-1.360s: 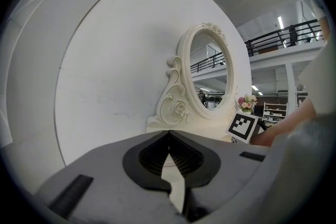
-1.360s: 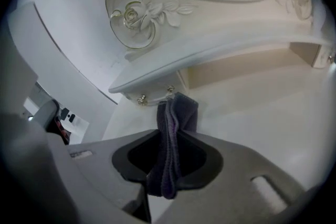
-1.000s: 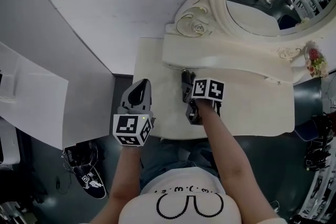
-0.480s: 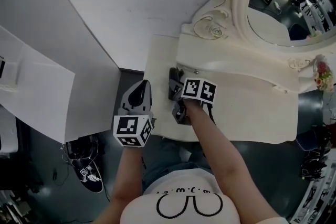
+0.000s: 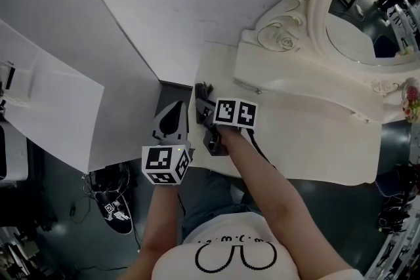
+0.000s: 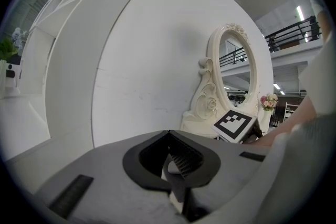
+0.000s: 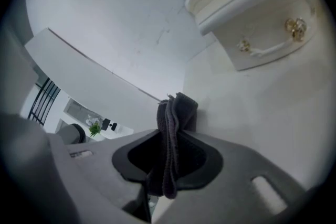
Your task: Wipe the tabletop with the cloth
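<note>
In the head view my right gripper (image 5: 202,100) is at the left edge of the cream tabletop (image 5: 308,141), shut on a dark folded cloth (image 5: 199,91). The right gripper view shows the cloth (image 7: 172,128) pinched upright between the jaws, its upper end on the tabletop (image 7: 262,118) by the table's edge. My left gripper (image 5: 174,113) hangs off the table's left side, over the dark floor, apart from the cloth. In the left gripper view its jaws (image 6: 170,157) are closed together with nothing between them.
An ornate cream mirror (image 5: 289,36) stands at the back of the table on a low drawer unit (image 5: 295,85) with a brass handle (image 7: 268,47). Flowers (image 5: 412,100) sit at the far right. A white curved wall panel (image 5: 131,42) rises left of the table. A shoe (image 5: 115,214) lies on the floor.
My right gripper has dragged the cloth leftward across the tabletop, from near its middle to its left edge. The left gripper has stayed in place beside the table.
</note>
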Available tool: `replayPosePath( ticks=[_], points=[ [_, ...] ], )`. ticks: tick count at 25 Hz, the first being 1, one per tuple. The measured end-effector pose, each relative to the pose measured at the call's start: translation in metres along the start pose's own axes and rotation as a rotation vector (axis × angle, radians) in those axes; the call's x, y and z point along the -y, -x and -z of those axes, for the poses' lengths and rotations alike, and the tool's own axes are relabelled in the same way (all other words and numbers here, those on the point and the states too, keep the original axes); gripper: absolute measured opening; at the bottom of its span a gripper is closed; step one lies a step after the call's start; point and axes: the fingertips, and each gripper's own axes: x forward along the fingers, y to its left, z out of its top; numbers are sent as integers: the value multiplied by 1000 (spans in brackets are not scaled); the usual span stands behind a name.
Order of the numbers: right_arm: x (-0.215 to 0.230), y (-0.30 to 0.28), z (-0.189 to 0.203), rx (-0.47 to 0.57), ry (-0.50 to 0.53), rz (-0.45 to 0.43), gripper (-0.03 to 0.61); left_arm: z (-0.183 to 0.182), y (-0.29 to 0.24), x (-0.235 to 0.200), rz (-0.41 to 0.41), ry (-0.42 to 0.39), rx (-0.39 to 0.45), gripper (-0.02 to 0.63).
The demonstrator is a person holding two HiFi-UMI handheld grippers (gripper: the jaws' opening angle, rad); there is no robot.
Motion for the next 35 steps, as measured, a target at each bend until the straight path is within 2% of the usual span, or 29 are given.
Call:
replayPosePath(
  ticks=[4,7,11,18,25,31,35],
  points=[
    [-27,-8,21,-62,41,-139,86,3,6,-6,-18,2,-15,-2],
    [-49,0,24,-47,64,-272,86,3,9,-7,-23,9,-22,-2],
    [-54,23,15,-7,100,-333,86,4,7,3,-13,10,-30,-2],
    [-14,88,-6,67,130,-280,87,5,-4,50,48,-8,-34,-2],
    [41,162,-11,106,163,-179,87,11,-11,106,71,-1,-29,-2],
    [89,233,-3,90,245,-63,87,18,-11,169,98,-5,-29,-2],
    [120,283,-5,144,238,-43,87,24,-11,216,131,-15,-28,-2]
  ],
)
